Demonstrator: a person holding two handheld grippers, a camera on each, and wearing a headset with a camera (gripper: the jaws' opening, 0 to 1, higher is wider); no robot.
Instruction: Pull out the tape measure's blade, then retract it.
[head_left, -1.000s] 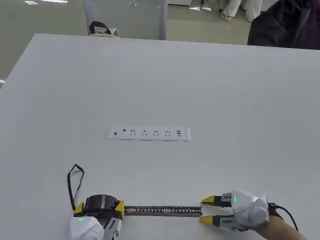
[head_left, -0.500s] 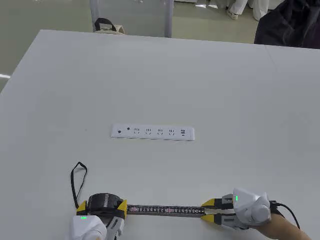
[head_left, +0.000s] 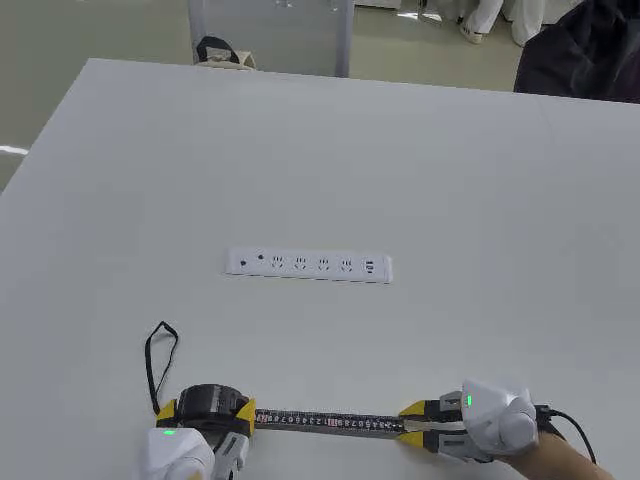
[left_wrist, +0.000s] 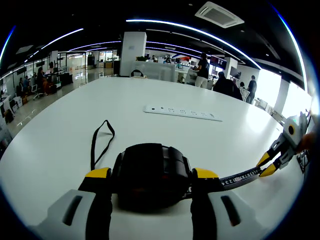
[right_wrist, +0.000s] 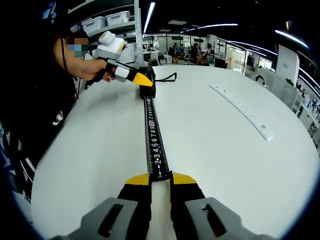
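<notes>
The left claw (left_wrist: 151, 172) is closed on the tape measure (left_wrist: 150, 175). Its two yellow-tipped jaws press on opposite sides of the black case, which is rounded, with a matt, ribbed face. The case sits on the bench (head_left: 400, 150) at the near left edge in the head view. A thin black strap (head_left: 157, 355) leaves the case and lies flat on the bench as a narrow loop on its far side. The blade (head_left: 325, 421) is a narrow, flat, dark strip printed with numerals and fine graduation marks. It runs straight out of the case's right side, low along the bench top; whether it touches the surface cannot be told. Its free end is held by the right claw (head_left: 412, 423), whose jaws, yellow at the tips and black behind, are pinched together on it. In the right gripper view the blade runs straight away from these jaws to the case, where a hand (right_wrist: 92, 67) holds the left gripper. Both grippers have smooth, white, moulded bodies, and a thin black cable (head_left: 575, 425) leaves the rear of the right one. The bench top is plain matt white. Near its middle, well apart from the blade and roughly parallel to it, lies a white power strip (head_left: 308, 265): a long, flat, rectangular bar with a row of sockets along its top face. Beyond the bench's far edge stand a flat grey panel (head_left: 270, 35) and a pale, glossy floor (head_left: 60, 40).
</notes>
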